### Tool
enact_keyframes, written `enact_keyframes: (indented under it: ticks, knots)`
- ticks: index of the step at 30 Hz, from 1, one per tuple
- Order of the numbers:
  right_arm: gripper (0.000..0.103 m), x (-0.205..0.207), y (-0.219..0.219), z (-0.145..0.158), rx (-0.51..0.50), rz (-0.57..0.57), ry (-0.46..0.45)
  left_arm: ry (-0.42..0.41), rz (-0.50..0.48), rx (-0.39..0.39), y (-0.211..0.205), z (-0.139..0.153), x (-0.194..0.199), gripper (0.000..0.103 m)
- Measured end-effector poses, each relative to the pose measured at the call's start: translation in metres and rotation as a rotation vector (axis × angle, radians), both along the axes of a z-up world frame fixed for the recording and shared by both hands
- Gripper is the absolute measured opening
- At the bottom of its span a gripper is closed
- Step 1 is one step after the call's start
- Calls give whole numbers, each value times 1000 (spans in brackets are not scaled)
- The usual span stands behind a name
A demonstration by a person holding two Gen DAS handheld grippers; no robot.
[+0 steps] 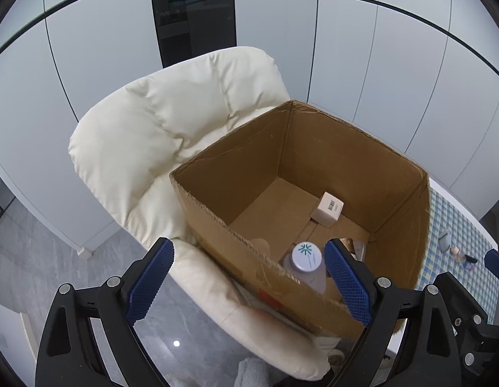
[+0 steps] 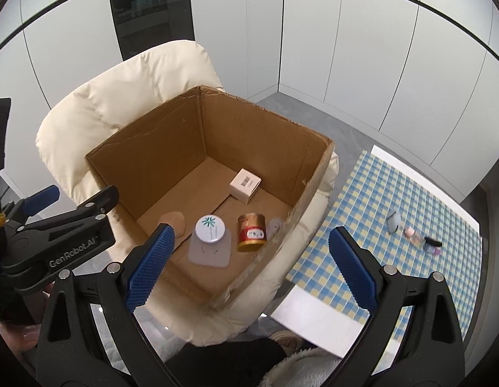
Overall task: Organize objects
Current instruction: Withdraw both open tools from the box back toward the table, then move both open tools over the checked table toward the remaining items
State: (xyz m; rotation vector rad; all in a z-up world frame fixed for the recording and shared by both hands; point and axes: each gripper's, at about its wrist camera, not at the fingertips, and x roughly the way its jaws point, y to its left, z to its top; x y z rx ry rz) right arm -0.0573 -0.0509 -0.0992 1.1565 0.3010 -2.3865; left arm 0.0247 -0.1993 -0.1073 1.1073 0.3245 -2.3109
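Note:
An open cardboard box [image 2: 269, 129] [image 1: 346, 148] rests on a cream armchair [image 2: 120, 96] [image 1: 172, 122]. Inside lie a white-capped bottle [image 2: 210, 229] [image 1: 306, 258], a red and gold can [image 2: 252, 232], a small white carton [image 2: 245, 184] [image 1: 328, 209] and a tan pad [image 2: 173, 221]. My right gripper [image 2: 249, 271] hangs open above the box's near corner, holding nothing. My left gripper [image 1: 249, 283] [image 2: 56, 225] is open over the box's near wall, empty. Small bottles [image 2: 417, 237] [image 1: 459, 253] lie on the checked tablecloth [image 2: 378, 209].
White wall panels [image 2: 346, 48] and a dark glass strip [image 2: 149, 9] stand behind the chair. The blue and yellow checked table [image 1: 455, 225] sits right of the chair. Grey floor [image 1: 30, 251] shows to the left, and a person's fuzzy sleeve [image 2: 301, 367] lies below.

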Motion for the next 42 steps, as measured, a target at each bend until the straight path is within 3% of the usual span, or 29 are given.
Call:
enact_keyframes:
  ticks: [12,22,29,35,42]
  knots:
    - [98,37,30,6,10,-16,-8,-37,-56,-2,36,1,28,95]
    - [98,71,59,7,7,-30,-20,-17,-69,-8,56,13,59,95]
    - [98,97,77,3,21,-26,-33,-35,-78,-9,72,4,85,95]
    - [98,120,93,2,16,-26,-31,-54,-70,37,78,-11,100,95]
    - [98,131,104,3,11,-42,-31,-34,-82,11,84,-4,101,95]
